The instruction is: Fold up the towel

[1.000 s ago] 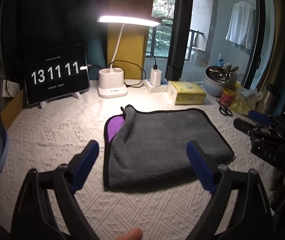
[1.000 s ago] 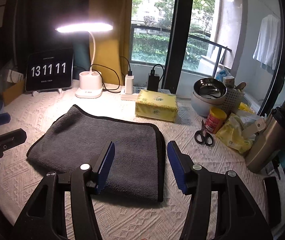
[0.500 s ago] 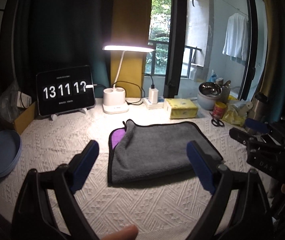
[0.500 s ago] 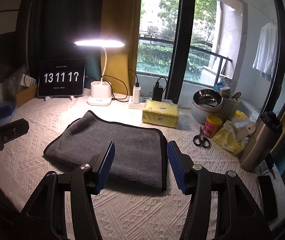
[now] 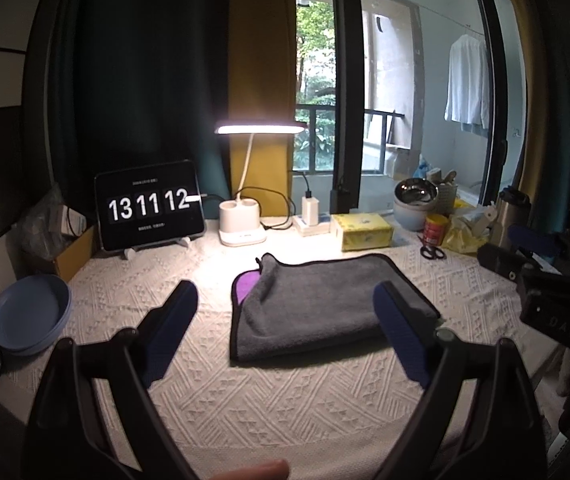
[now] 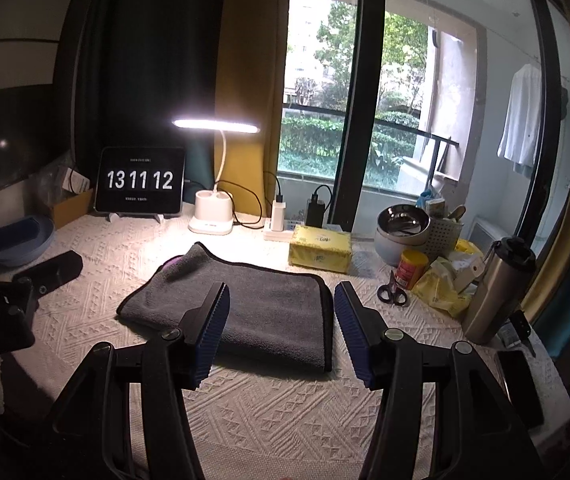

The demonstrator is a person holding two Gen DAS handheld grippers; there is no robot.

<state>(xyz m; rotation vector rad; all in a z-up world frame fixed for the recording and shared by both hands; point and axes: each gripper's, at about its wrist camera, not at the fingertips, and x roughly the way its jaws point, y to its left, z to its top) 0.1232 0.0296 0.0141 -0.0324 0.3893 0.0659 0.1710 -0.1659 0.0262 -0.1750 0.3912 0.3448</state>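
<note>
Counter [image 6: 285, 412] under white woven cloth beside a window: folded grey towel [image 6: 261, 312] at centre, lit lamp [image 6: 216, 126] and clock tablet [image 6: 140, 181] behind; left gripper [image 5: 285, 328] and right gripper [image 6: 281, 330], jaws parted, empty.

Folded grey microfibre towel [image 5: 325, 304] lies mid-table on the white textured tablecloth [image 5: 285, 400]; left gripper [image 5: 285, 332] hovers with jaws spread, empty.

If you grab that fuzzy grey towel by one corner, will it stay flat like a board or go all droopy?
Probably droopy. The fuzzy grey towel with black trim already lies folded over itself, and one corner curls back to show a purple side, so it bends easily. It likely unfolds when lifted by one corner. Its plush pile should grip well, not slip, on the textured white tablecloth.
</note>
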